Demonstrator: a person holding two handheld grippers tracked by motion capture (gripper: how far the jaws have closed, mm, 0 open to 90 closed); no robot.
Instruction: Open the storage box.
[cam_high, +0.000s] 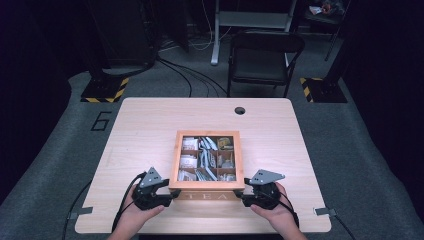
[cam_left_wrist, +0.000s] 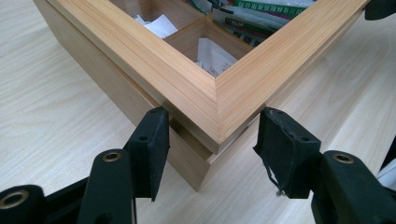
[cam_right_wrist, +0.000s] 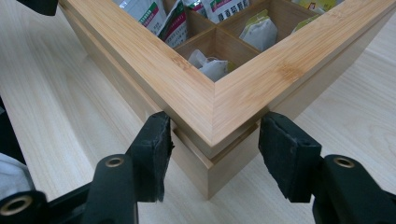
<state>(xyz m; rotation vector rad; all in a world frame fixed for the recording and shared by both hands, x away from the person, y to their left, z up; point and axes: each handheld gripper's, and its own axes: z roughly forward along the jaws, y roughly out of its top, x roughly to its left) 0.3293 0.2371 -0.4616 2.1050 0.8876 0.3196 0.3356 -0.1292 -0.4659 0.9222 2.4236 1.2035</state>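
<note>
A wooden tea box (cam_high: 206, 189) with a window lid stands near the table's front edge, with tea bags in its compartments. My left gripper (cam_high: 167, 194) is at the box's front left corner (cam_left_wrist: 212, 140). Its jaws are spread wide and straddle that corner, with the pads (cam_left_wrist: 154, 140) at the seam between lid and base. My right gripper (cam_high: 246, 195) straddles the front right corner (cam_right_wrist: 212, 144) the same way, its pads (cam_right_wrist: 287, 149) close against the two sides. I cannot tell whether the pads press the wood. The lid lies down on the base.
The light wooden table (cam_high: 145, 125) has bare room left, right and behind the box, and a cable hole (cam_high: 240, 110) at the back. A black chair (cam_high: 265, 55) stands beyond the far edge. Cables trail from both grippers off the front edge.
</note>
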